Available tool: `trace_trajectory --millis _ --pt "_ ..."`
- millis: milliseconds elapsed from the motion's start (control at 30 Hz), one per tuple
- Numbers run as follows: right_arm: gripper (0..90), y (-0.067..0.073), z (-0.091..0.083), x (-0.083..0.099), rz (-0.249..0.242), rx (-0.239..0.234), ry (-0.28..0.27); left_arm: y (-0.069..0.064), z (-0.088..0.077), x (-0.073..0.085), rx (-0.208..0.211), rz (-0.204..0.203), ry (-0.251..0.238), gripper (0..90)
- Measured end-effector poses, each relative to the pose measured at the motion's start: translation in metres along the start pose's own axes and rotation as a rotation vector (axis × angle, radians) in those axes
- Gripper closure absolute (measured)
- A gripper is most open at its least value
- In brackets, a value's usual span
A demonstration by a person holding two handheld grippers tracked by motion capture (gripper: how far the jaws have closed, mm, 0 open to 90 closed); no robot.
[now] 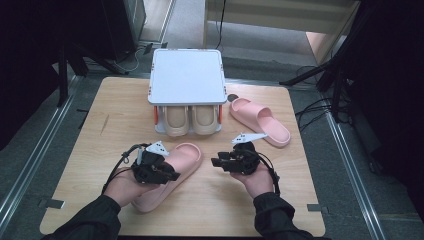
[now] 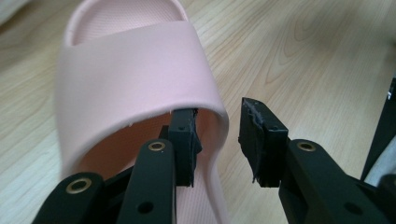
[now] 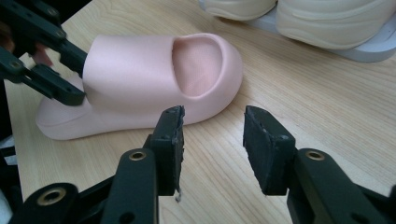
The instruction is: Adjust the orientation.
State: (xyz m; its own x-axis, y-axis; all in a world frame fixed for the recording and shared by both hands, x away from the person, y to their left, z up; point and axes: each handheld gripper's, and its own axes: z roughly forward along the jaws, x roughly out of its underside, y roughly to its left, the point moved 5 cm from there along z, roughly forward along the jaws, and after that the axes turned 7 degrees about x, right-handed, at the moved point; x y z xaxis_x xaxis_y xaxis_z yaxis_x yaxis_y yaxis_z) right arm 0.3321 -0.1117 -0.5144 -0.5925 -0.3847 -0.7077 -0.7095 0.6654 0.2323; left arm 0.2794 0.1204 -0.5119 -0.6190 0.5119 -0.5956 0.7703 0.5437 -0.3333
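A pink slipper (image 1: 189, 154) lies on the wooden table (image 1: 120, 115), toe toward the rack. My left gripper (image 1: 172, 175) is over its heel end. In the left gripper view the slipper (image 2: 130, 70) has the side edge of its strap between the jaws of the left gripper (image 2: 217, 140): one jaw is under the strap, the other outside, with a gap to the outer pad. My right gripper (image 1: 216, 162) is to the slipper's right. It points at the toe of the slipper (image 3: 140, 79), and the right gripper (image 3: 212, 140) is open around bare table.
A white two-level rack (image 1: 186, 75) stands at the table's far side, with a beige pair of slippers (image 1: 190, 120) on its lower shelf. A second pink slipper (image 1: 260, 121) lies to the rack's right. Dark stands and cables surround the table.
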Motion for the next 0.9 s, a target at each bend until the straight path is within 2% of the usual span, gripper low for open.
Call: trace_trajectory --millis 67,100,133,167,200,233,267,300,333,367,400,433,467,500,533,567,600,667,767,800,900 --pt "62.2 0.002 0.002 0.003 -0.001 0.002 0.011 0.0 -0.007 0.0 0.006 0.004 -0.002 66.4" --pt "67.3 0.007 0.005 0.005 -0.004 0.001 0.021 0.001 -0.014 0.001 0.005 0.015 -0.015 72.6" --pt "69.6 0.008 0.006 0.006 -0.007 0.004 0.023 0.002 -0.019 0.001 0.019 0.006 -0.031 74.8" --pt "69.6 0.008 0.006 0.006 -0.007 0.004 0.023 0.002 -0.019 0.001 0.019 0.006 -0.031 76.5" --pt "71.2 0.011 0.008 0.006 -0.013 0.004 0.025 0.003 -0.025 0.001 0.019 0.004 -0.051 76.5" --pt "75.2 0.016 0.011 0.005 -0.019 0.004 0.011 0.006 -0.034 0.004 0.005 0.007 -0.068 80.6" --pt "75.2 0.016 0.011 0.005 -0.019 0.004 0.011 0.006 -0.034 0.004 0.005 0.007 -0.068 81.7" --pt "76.4 0.018 0.012 0.004 -0.016 -0.004 0.007 0.011 -0.039 0.006 -0.019 0.002 -0.076 81.7" --pt "79.4 0.021 0.015 0.003 -0.014 -0.012 0.003 0.016 -0.043 0.007 -0.026 -0.017 -0.088 83.8" --pt "82.3 0.026 0.02 0.004 -0.008 -0.024 0.007 0.028 -0.047 0.011 -0.058 -0.05 -0.097 85.2" --pt "82.7 0.028 0.022 0.004 -0.005 -0.031 0.013 0.028 -0.047 0.011 -0.058 -0.05 -0.097 85.5" --pt "82.6 0.032 0.027 0.005 -0.008 -0.04 0.026 0.042 -0.05 0.016 -0.075 -0.099 -0.097 85.5" --pt "82.6 0.032 0.027 0.005 -0.008 -0.04 0.026 0.042 -0.05 0.016 -0.075 -0.099 -0.097 85.6" --pt "82.7 0.038 0.035 0.008 -0.034 -0.041 0.053 0.051 -0.049 0.02 -0.103 -0.108 -0.12 85.4" --pt "82.7 0.038 0.035 0.008 -0.034 -0.041 0.053 0.051 -0.049 0.02 -0.103 -0.108 -0.12 85.4" --pt "83.4 0.044 0.043 0.01 -0.057 -0.049 0.069 0.06 -0.045 0.022 -0.126 -0.124 -0.109 85.5" --pt "83.4 0.047 0.046 0.01 -0.06 -0.056 0.075 0.065 -0.042 0.024 -0.142 -0.133 -0.105 85.5" --pt "83.3 0.05 0.05 0.011 -0.062 -0.061 0.085 0.07 -0.037 0.024 -0.142 -0.147 -0.098 85.5" --pt "82.4 0.055 0.061 0.013 -0.076 -0.069 0.11 0.077 -0.022 0.025 -0.14 -0.161 -0.059 85.2" --pt "81.5 0.055 0.063 0.013 -0.077 -0.068 0.112 0.076 -0.019 0.026 -0.123 -0.163 -0.052 84.8" --pt "81.0 0.051 0.068 0.011 -0.089 -0.048 0.112 0.068 -0.013 0.03 -0.106 -0.155 -0.029 85.4"
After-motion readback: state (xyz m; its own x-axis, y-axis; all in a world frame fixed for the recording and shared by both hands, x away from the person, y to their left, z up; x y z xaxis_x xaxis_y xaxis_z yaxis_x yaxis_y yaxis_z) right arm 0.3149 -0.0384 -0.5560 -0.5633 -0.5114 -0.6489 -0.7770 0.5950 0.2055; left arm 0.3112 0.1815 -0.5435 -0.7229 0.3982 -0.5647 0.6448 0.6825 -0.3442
